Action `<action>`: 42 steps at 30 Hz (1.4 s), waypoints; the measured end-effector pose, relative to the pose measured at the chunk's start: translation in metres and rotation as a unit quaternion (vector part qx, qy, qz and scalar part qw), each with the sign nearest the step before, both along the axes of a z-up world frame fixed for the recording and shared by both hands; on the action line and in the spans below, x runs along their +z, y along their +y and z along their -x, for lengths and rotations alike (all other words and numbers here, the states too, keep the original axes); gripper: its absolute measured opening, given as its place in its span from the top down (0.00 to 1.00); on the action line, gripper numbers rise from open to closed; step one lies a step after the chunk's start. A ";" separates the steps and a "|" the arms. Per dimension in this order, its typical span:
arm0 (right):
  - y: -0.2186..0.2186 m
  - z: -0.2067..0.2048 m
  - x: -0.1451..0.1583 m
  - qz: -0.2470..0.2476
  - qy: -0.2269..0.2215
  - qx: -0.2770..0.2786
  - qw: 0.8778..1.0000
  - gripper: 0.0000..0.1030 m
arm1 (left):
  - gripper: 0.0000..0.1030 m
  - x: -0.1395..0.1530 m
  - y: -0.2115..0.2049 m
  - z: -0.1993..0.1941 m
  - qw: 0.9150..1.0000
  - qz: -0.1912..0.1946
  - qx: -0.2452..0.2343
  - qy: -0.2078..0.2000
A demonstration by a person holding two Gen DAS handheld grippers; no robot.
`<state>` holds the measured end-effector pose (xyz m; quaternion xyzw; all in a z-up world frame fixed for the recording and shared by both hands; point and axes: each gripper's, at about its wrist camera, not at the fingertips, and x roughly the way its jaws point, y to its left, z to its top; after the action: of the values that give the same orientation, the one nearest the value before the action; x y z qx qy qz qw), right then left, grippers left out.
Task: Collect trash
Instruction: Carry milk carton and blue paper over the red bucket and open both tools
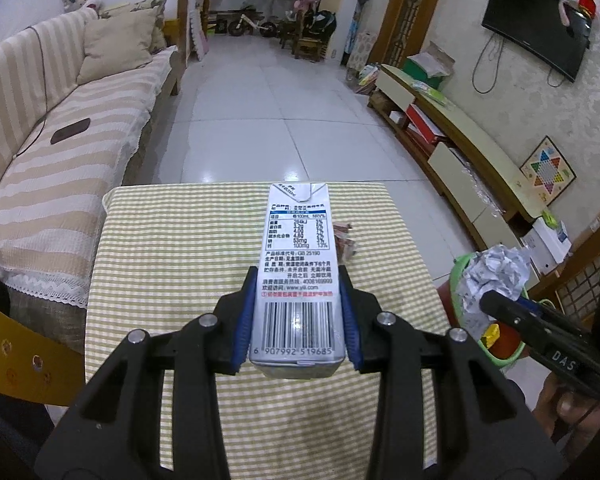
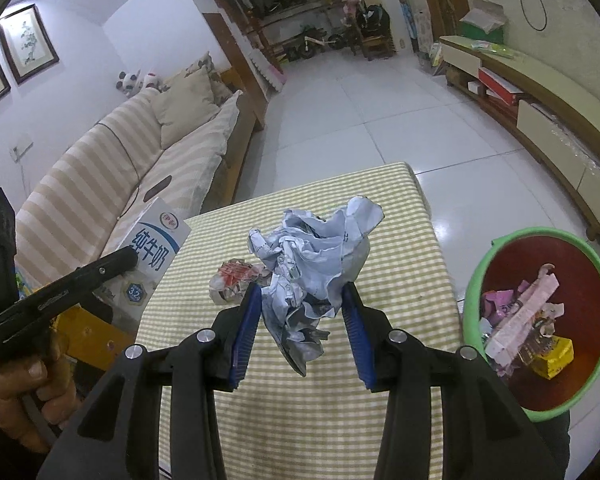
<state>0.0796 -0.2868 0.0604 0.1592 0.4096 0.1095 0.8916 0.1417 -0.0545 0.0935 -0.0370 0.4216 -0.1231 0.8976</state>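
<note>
My left gripper (image 1: pixel 299 276) is shut on a white and blue milk carton (image 1: pixel 299 248), held above the checked table (image 1: pixel 172 280) with the barcode side facing the camera. That carton (image 2: pixel 152 256) also shows at the left of the right wrist view. My right gripper (image 2: pixel 302 292) is shut on a crumpled ball of white paper (image 2: pixel 312 256), also lifted off the table. The same paper ball (image 1: pixel 494 276) appears at the right of the left wrist view. A small red and white wrapper (image 2: pixel 236 276) lies on the tablecloth behind the paper. The wrapper (image 1: pixel 346 240) peeks out beside the carton.
A green-rimmed red bin (image 2: pixel 540 320) with several wrappers inside stands on the floor right of the table. A striped sofa (image 1: pixel 60 152) runs along the left. A low TV cabinet (image 1: pixel 460 140) lines the right wall. A hand (image 2: pixel 24 392) grips the left tool.
</note>
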 end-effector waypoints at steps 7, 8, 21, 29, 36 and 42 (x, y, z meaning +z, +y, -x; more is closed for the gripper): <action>-0.015 0.009 0.006 -0.005 -0.007 -0.014 1.000 0.61 | 0.65 0.005 -0.022 0.005 1.000 -0.003 -0.020 -0.004; -0.018 0.010 0.007 -0.005 -0.008 -0.017 1.000 0.61 | 0.65 0.005 -0.025 0.005 1.000 -0.004 -0.023 -0.005; -0.082 0.028 0.013 -0.006 -0.013 -0.073 0.997 0.61 | 0.65 0.006 -0.099 0.008 0.996 0.004 -0.088 -0.004; -0.132 0.037 0.008 -0.009 -0.010 -0.120 0.993 0.61 | 0.65 0.004 -0.153 0.010 0.991 0.006 -0.136 0.001; -0.176 0.046 -0.004 -0.013 -0.001 -0.158 0.987 0.61 | 0.65 -0.005 -0.205 0.010 0.983 0.015 -0.181 0.019; -0.209 0.051 -0.020 -0.015 0.015 -0.187 0.982 0.61 | 0.65 -0.017 -0.249 0.009 0.975 0.020 -0.219 0.036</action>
<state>0.0285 -0.4961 0.0405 0.2475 0.3840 -0.0554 0.8878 0.1330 -0.3036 0.0765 0.0340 0.4491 -0.3237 0.8321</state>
